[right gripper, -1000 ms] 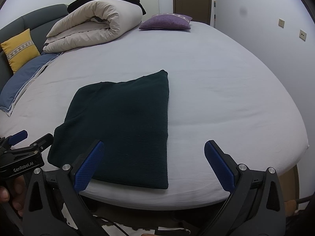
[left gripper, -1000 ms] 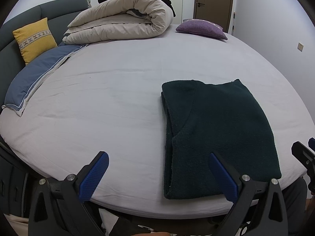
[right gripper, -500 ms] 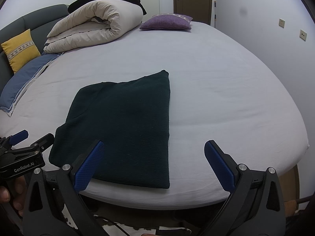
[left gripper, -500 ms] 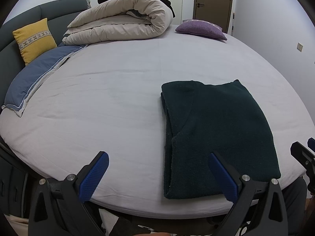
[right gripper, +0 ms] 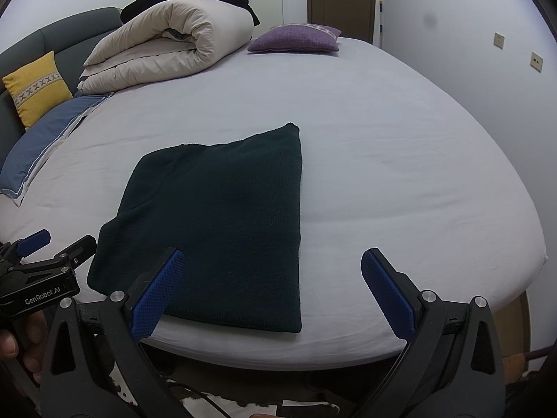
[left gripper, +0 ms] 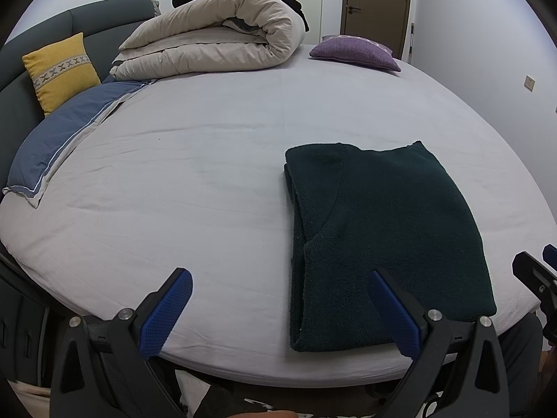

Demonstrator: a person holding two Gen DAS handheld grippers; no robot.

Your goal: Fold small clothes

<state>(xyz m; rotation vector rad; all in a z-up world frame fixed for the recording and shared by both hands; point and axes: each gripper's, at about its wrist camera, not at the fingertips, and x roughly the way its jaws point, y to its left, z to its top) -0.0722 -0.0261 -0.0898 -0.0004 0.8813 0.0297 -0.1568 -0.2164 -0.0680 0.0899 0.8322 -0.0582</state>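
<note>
A dark green knitted garment (left gripper: 379,230) (right gripper: 216,223) lies folded flat into a rectangle near the front edge of the bed (left gripper: 195,160) (right gripper: 400,160). My left gripper (left gripper: 278,296) hangs open at the bed's front edge, just left of the garment, its right finger over the garment's near corner. My right gripper (right gripper: 271,278) is open too, held back from the garment's near right corner with nothing between its fingers. The left gripper (right gripper: 38,271) also shows at the right wrist view's left edge, held by a hand (right gripper: 21,348).
A rolled beige duvet (left gripper: 216,48) (right gripper: 167,48) lies at the back, with a purple cushion (left gripper: 355,52) (right gripper: 296,38), a yellow cushion (left gripper: 59,69) and a blue pillow (left gripper: 59,142) on the left. A wall (right gripper: 470,69) runs close along the bed's right side.
Both grippers have drifted very slightly; the garment looks a touch lower in the right wrist view. Nothing was grasped or released.
</note>
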